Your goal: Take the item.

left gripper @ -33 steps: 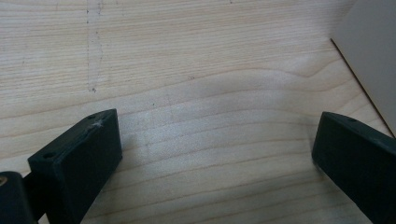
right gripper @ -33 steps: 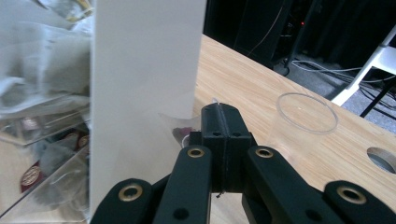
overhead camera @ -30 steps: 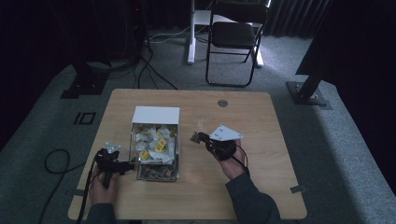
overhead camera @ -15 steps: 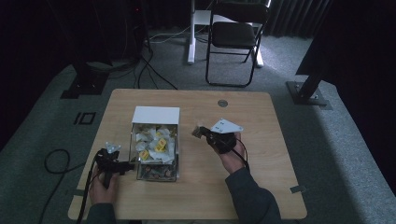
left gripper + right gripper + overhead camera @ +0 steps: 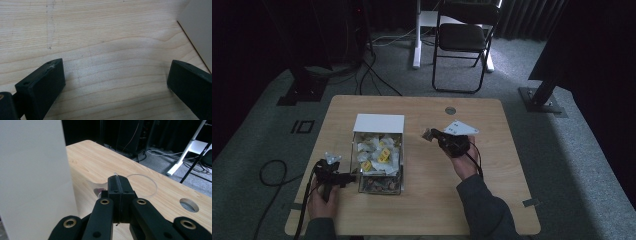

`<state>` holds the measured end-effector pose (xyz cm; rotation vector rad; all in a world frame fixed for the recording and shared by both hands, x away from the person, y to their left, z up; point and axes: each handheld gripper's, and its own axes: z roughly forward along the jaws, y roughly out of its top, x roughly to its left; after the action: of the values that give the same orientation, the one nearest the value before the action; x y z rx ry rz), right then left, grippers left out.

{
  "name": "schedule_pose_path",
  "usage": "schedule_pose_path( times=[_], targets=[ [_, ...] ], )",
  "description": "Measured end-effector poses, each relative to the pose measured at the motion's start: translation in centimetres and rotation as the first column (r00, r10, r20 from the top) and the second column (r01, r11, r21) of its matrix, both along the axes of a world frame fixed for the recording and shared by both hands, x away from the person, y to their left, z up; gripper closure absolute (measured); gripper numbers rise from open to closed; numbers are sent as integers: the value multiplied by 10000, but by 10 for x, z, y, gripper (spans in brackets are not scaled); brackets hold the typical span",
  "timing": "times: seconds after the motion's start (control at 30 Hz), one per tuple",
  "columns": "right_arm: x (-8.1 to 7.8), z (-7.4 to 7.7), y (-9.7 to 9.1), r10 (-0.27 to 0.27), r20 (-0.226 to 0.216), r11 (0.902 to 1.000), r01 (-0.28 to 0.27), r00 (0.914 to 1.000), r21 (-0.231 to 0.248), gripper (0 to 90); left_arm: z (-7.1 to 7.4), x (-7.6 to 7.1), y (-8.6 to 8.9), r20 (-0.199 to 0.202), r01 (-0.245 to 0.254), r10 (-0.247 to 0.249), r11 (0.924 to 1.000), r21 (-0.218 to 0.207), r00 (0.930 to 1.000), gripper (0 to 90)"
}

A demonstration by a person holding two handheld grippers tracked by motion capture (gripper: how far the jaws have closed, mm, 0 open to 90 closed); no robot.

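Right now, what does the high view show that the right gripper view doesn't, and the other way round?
From above you get the wrapped sweets inside the box, and the left gripper beside it. Up close you get the right gripper shut on what looks like a clear packet, its thin edge pinched. Shared: the wooden table, the box's white lid and the round hole in the tabletop.

Left gripper [image 5: 117, 85] jaws apart over wooden table [image 5: 100, 37], box [image 5: 200, 27] corner
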<state>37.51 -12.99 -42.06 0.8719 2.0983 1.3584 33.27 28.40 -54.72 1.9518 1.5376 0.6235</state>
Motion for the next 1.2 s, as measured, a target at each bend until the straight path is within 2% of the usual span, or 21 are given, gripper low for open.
schedule_pose_path(
  times=[0.53, 0.83, 1.07, 1.2],
  targets=[
    [25, 6, 4, -406, -8, 9992, 406, 9992, 3, 900, 0, 0, 0, 0, 2, -2, 10000, -1, 10000, 20],
    [40, 8, 6, -701, -128, 9968, 706, 9975, 366, 900, 0, 0, 0, -2, 0, 0, 10000, 3, 10000, 20],
    [50, 9, 14, -768, -72, 9970, 769, 9970, 102, 900, 0, 0, 0, 2, -1, 1, 10000, 0, 10000, 20],
    [56, 7, 15, -984, -137, 9951, 985, 9951, 72, 900, 0, 0, 0, 2, 0, 0, 10000, 1, 10000, 20]
  ],
)
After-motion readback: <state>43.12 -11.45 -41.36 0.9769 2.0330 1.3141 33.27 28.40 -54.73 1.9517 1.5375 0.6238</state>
